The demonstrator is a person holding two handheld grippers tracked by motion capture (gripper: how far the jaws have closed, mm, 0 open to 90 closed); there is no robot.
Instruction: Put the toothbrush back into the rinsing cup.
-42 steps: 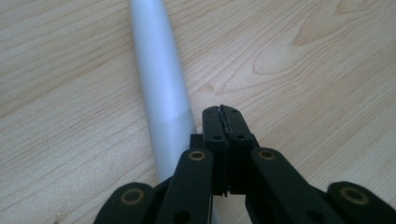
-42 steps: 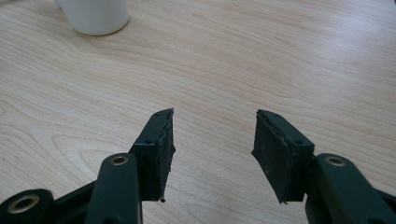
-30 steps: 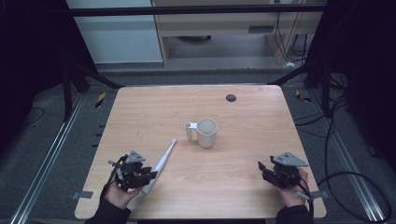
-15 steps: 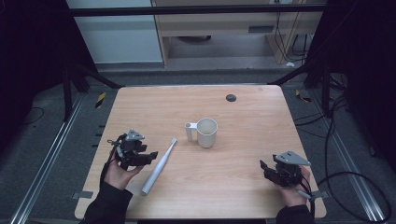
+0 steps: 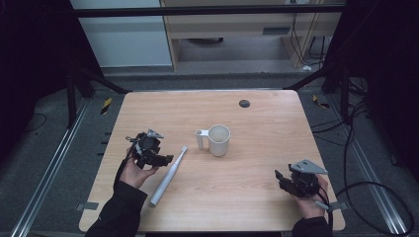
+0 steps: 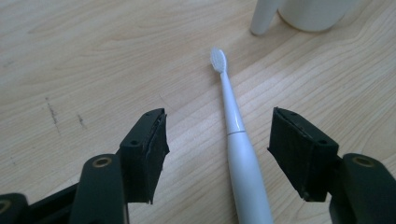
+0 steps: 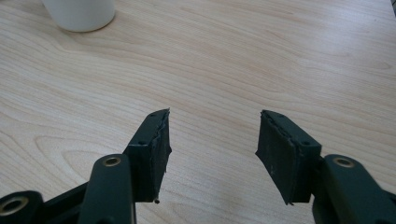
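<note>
A white electric toothbrush (image 5: pixel 168 176) lies flat on the wooden table (image 5: pixel 257 128), its brush head pointing toward a white mug (image 5: pixel 218 140) near the table's middle. My left gripper (image 5: pixel 165 159) is open just left of the toothbrush. In the left gripper view the toothbrush (image 6: pixel 236 140) lies between the open jaws of that gripper (image 6: pixel 219 154), untouched, with the mug (image 6: pixel 308 11) beyond its head. My right gripper (image 5: pixel 277 177) stands open near the table's front right, with bare wood between its jaws (image 7: pixel 212 151) and the mug (image 7: pixel 80 13) far off.
A small dark round spot (image 5: pixel 244 103) marks the table's far side. The table's edges drop to a dark floor with metal frame rails and cables on both sides.
My left gripper has moved forward and up the table's left side, then turned toward the toothbrush. The toothbrush, mug and right gripper have stayed put.
</note>
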